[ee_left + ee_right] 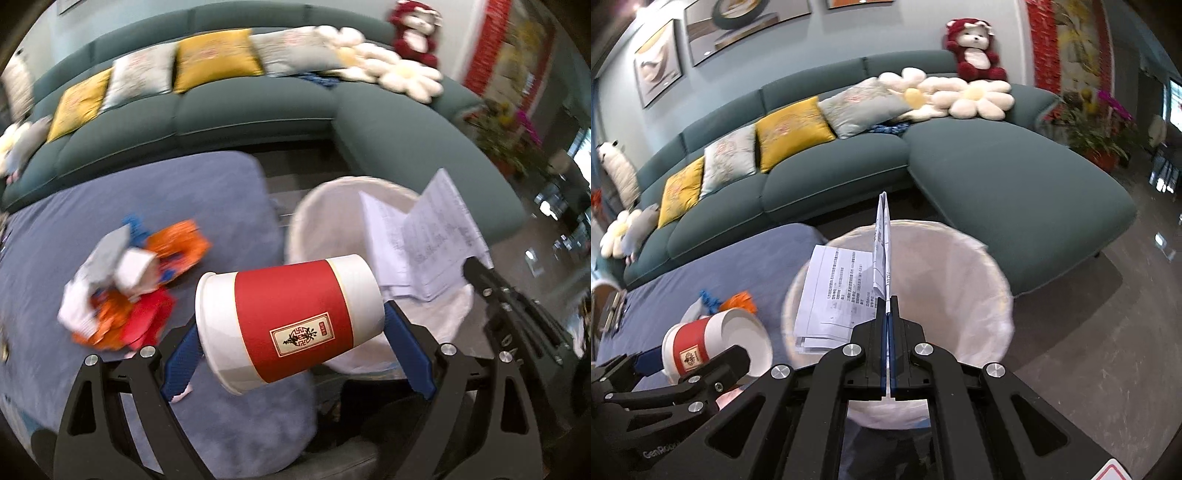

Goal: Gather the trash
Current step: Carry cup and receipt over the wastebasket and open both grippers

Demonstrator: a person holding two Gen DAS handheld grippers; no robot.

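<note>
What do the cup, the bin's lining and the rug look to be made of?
Cup: likely coated paper, going by its rolled rim and faintly glossy printed red band.
Lining: probably thin plastic film; it looks translucent white and crinkled.
Rug: seemingly soft short-pile fabric, matte blue, though blur hides its weave.

Bin mouth: the white-lined bin (979,280) stood open on top; its right half lay unobstructed.
Over bin's left side: printed paper sheets (834,291) hung above the left rim, pinched upright in the right gripper (889,314), blocking that side.
Left of the bin: the red-and-white paper cup (291,325), held sideways across the wide left gripper (293,350), filled the space just beside the rim.
Rug: the blue rug (184,192) was mostly bare, with a litter pile (129,284) near its middle.
Behind: the teal sofa (997,177) closed off the far side, its chaise just beside the bin.
Right: bare floor (1108,332) lay open.
</note>
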